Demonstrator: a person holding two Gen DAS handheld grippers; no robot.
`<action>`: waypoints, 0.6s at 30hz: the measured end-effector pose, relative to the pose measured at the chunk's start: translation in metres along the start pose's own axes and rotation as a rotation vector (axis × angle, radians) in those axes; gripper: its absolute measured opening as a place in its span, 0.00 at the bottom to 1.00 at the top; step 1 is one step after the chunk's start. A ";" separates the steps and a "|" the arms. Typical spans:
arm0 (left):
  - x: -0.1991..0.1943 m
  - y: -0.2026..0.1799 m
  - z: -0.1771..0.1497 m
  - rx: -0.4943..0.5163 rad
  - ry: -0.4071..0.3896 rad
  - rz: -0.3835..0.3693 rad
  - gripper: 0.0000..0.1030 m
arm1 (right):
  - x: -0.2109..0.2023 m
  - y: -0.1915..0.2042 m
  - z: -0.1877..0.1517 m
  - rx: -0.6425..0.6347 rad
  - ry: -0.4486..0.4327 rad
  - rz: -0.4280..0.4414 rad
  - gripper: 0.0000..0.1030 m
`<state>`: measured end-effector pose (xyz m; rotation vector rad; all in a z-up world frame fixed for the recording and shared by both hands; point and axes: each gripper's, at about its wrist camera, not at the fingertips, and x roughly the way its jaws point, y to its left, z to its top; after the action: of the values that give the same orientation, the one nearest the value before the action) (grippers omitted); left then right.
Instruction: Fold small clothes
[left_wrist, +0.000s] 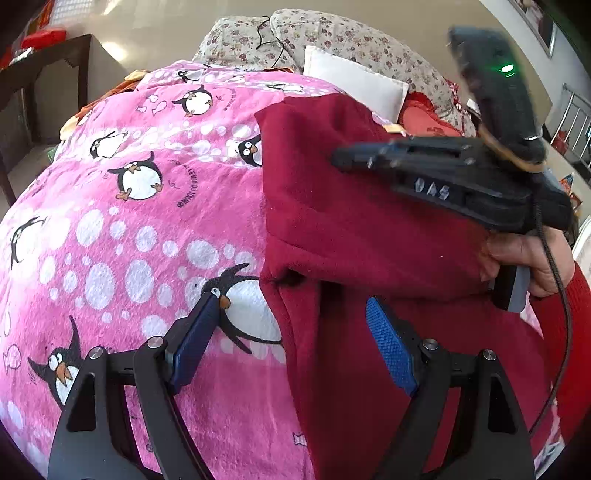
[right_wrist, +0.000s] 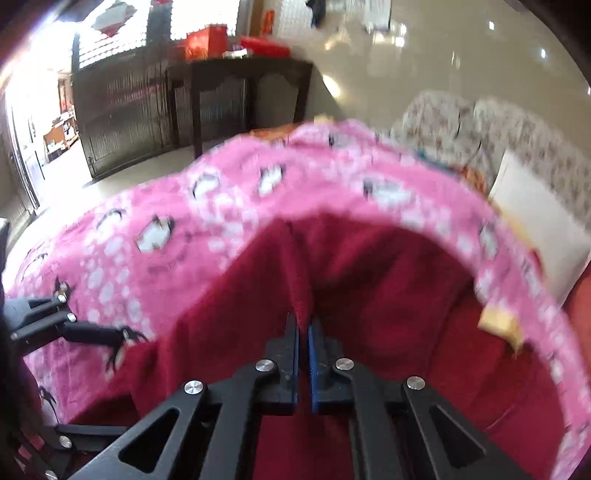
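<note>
A dark red fleece garment (left_wrist: 351, 229) lies on a pink penguin blanket (left_wrist: 147, 229) that covers the bed. My left gripper (left_wrist: 291, 297) hovers open over the garment's left edge, one blue pad (left_wrist: 192, 339) above the blanket and the other above the red cloth. Farther up, a hand (left_wrist: 528, 258) holds the right gripper (left_wrist: 338, 159) over the garment. The right wrist view is blurred. There the right gripper (right_wrist: 304, 319) is shut on a raised fold of the red garment (right_wrist: 388, 280). The left gripper (right_wrist: 74, 328) shows at that view's left edge.
Floral pillows (left_wrist: 332, 37), a white pillow (left_wrist: 354, 88) and a red cushion (left_wrist: 424, 122) lie at the bed's far end. A dark wooden table (right_wrist: 240, 81) with red boxes stands beyond the bed on a shiny floor. A metal rail (left_wrist: 576, 122) is at the right.
</note>
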<state>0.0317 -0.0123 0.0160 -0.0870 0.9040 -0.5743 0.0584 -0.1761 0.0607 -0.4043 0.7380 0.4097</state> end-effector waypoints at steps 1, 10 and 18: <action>-0.005 0.002 0.000 -0.015 -0.015 -0.008 0.80 | -0.004 0.001 0.007 0.002 -0.026 -0.010 0.03; -0.040 0.002 0.011 -0.010 -0.115 0.069 0.80 | 0.038 0.015 0.047 0.006 -0.047 -0.033 0.10; -0.060 0.001 0.019 -0.001 -0.168 0.061 0.80 | -0.097 -0.044 -0.044 0.219 -0.037 -0.227 0.49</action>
<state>0.0181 0.0159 0.0704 -0.1064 0.7413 -0.5020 -0.0096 -0.2553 0.1099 -0.2695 0.6840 0.1204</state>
